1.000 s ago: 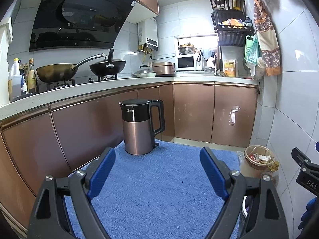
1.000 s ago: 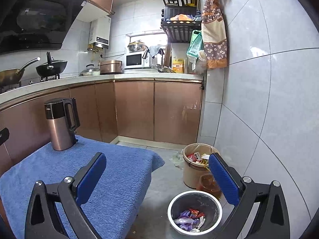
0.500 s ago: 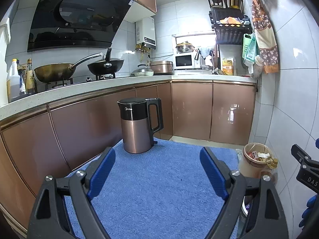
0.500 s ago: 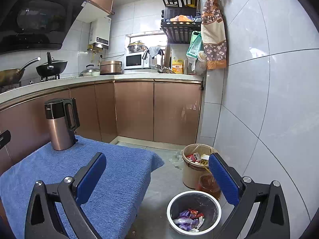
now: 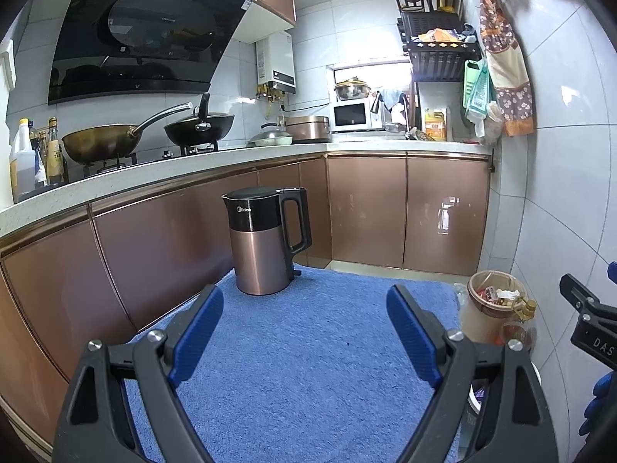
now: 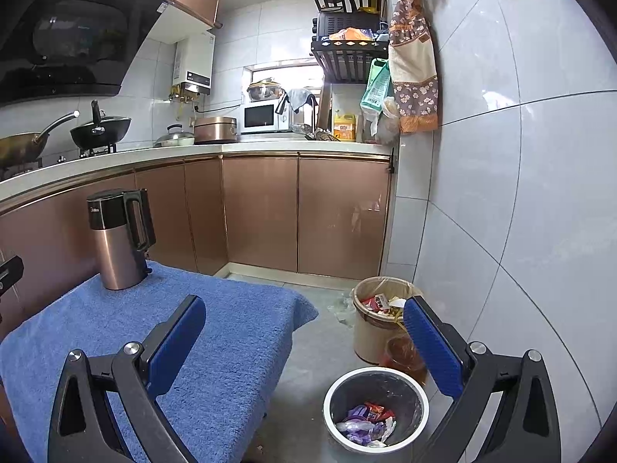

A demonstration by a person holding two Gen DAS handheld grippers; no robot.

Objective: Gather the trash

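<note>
A grey waste bin (image 6: 376, 409) stands on the floor below my right gripper (image 6: 304, 332) and holds several wrappers (image 6: 366, 422). A tan lined bin (image 6: 380, 320) full of rubbish stands behind it by the wall; it also shows in the left wrist view (image 5: 491, 308). My right gripper is open and empty above the floor beside the table. My left gripper (image 5: 304, 324) is open and empty over the blue towel (image 5: 308, 366). No loose trash shows on the towel.
A copper and black kettle (image 5: 266, 239) stands upright at the towel's far edge, also in the right wrist view (image 6: 119, 237). Brown cabinets (image 5: 405, 208) and a counter with woks (image 5: 104, 146) run along left and back. A tiled wall (image 6: 520, 193) is close on the right.
Both views have shifted slightly; the left gripper has tilted a little so the kettle sits higher in its view. Both grippers stay open and empty.
</note>
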